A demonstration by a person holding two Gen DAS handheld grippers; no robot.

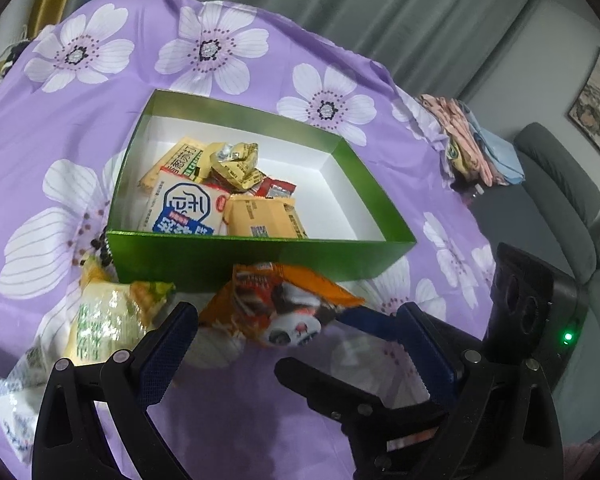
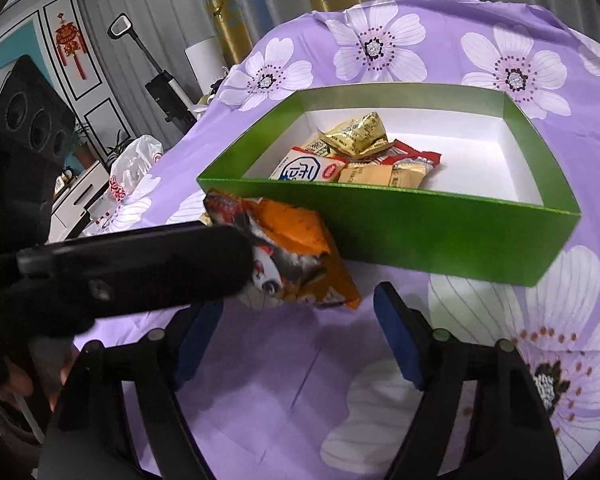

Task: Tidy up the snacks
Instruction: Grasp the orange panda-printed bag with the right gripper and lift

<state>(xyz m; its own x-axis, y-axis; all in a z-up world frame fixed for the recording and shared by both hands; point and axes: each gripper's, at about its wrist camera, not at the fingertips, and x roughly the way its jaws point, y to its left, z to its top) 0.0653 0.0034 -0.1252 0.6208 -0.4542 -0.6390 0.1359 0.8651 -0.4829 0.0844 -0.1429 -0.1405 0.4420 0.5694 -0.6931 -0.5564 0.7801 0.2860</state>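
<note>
A: We locate the orange snack packet on the counter, leaning against the near wall of the green box. The box already contains several packets.

B: We rate the packet as light, soft and crinkly, and its film as probably slippery. We recommend gripping a flat sealed edge, not the puffed middle.

A: The left gripper stands apart, empty, just short of the packet. The right gripper is likewise apart, holding nothing.

B: A loose purple floral cloth covers the counter and may wrinkle. Curtains and a sofa lie beyond.
</note>
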